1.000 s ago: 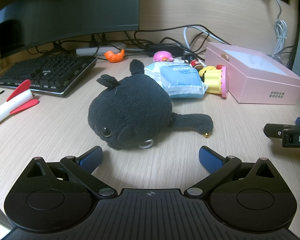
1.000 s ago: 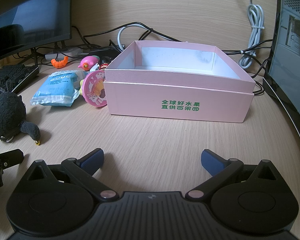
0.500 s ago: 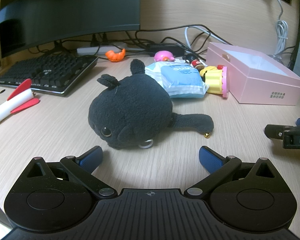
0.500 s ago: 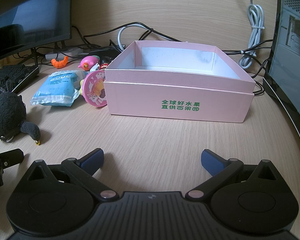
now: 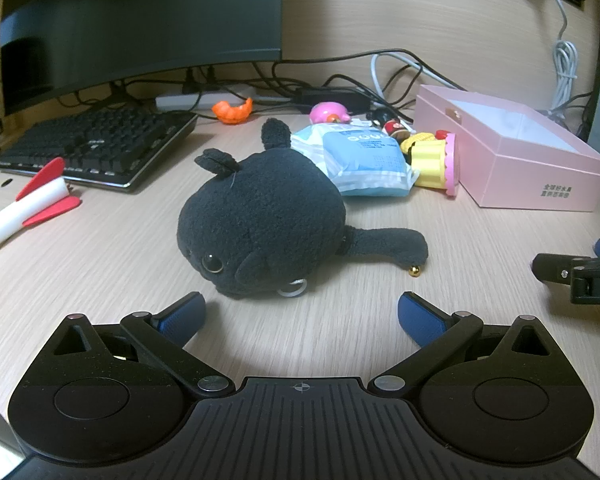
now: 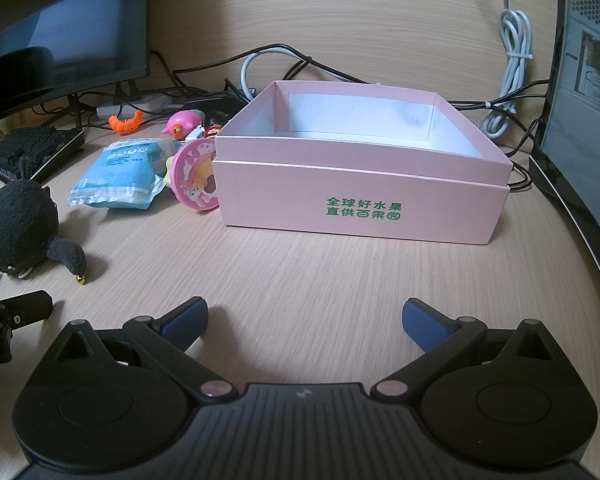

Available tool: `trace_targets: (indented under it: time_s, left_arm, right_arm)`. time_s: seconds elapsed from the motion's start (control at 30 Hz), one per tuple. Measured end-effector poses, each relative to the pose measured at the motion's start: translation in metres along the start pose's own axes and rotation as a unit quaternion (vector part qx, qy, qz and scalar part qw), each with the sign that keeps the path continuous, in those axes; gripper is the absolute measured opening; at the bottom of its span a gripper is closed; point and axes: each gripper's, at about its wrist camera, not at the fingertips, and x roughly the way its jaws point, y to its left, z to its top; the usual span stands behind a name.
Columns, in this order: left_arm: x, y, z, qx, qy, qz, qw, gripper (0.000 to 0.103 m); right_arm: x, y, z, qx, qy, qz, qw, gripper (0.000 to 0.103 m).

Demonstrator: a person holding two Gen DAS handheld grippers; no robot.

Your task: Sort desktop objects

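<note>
A black plush toy [image 5: 260,220] lies on the wooden desk just ahead of my left gripper [image 5: 302,314], which is open and holds nothing. Behind the plush lie a blue tissue pack [image 5: 364,160], a yellow and pink toy [image 5: 436,162], a pink toy [image 5: 330,113] and an orange toy [image 5: 233,111]. An open pink box [image 6: 360,184] with nothing visible inside stands straight ahead of my right gripper [image 6: 306,318], also open with nothing between its fingers. The plush [image 6: 18,228] shows at the left edge of the right wrist view. The right gripper's tip [image 5: 572,272] shows at the far right.
A black keyboard [image 5: 96,144] and a dark monitor [image 5: 140,20] stand at the back left. A white and red rocket toy [image 5: 24,204] lies at the left. Cables [image 5: 380,76] run along the wall. A computer case [image 6: 588,60] stands right of the box.
</note>
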Motion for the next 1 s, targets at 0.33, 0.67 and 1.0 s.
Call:
trace_targets:
  time_s: [0.33, 0.67, 1.0]
  left_arm:
    - [0.0, 0.0, 0.0, 0.001, 0.0, -0.001, 1.0, 0.103]
    - [0.013, 0.013, 0.022, 0.016, 0.024, 0.02, 0.9994, 0.103]
    - [0.054, 0.033, 0.069, 0.076, -0.015, 0.027, 0.9966, 0.103]
  right_arm:
    - [-0.001, -0.001, -0.001, -0.004, 0.001, 0.004, 1.0, 0.103]
    - [0.004, -0.001, 0.008, -0.008, 0.033, 0.008, 0.999, 0.103]
    - [0.011, 0.001, 0.022, -0.009, 0.092, 0.006, 0.996, 0.103]
